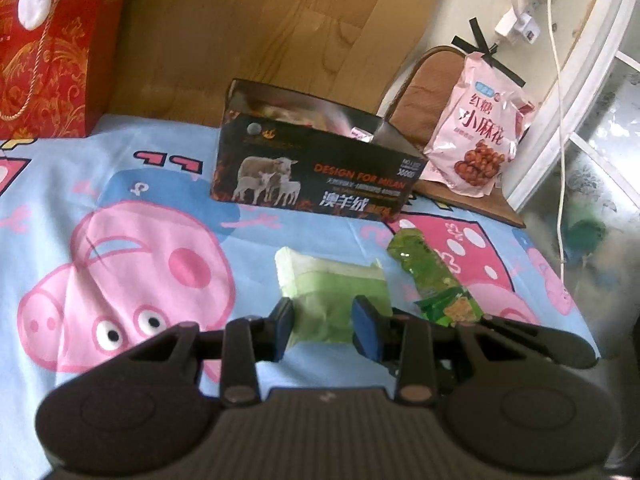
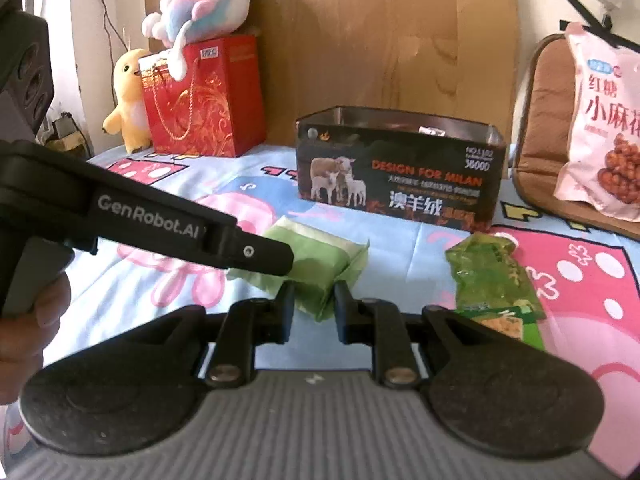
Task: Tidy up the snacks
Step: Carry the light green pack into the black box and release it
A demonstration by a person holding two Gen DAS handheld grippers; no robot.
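You have some snacks in the box [image 1: 316,172]; pale green packet [image 1: 332,292] pinched by your left gripper [image 1: 322,330] and right gripper [image 2: 314,312], dark green packet [image 1: 434,276] left.

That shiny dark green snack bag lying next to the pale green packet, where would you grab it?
Grip the dark green snack bag across its narrow width near the middle, coming from above: it lies flat and long on the sheet, and its crinkled sides look soft enough to pinch.
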